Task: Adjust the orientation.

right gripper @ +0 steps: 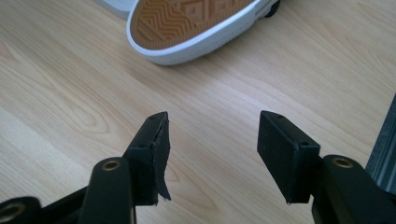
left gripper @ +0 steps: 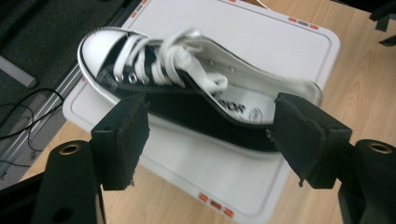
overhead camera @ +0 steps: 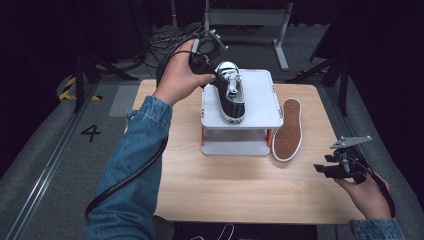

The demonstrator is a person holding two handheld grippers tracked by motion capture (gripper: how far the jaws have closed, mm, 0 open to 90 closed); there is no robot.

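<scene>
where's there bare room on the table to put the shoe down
Most free: the wooden table in front of the white stand, between the person's two arms. A narrower strip lies left of the stand. Crowded: the stand top under the black sneaker, and its right side, where the second sneaker leans sole-out. The right gripper hovers open at the near right edge.

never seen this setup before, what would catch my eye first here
A black-and-white sneaker stands upright on a white platform in the middle of the wooden table, with the open left gripper around its side. Its mate lies on its side against the platform's right, sole showing; the right gripper hovers open nearby.
</scene>
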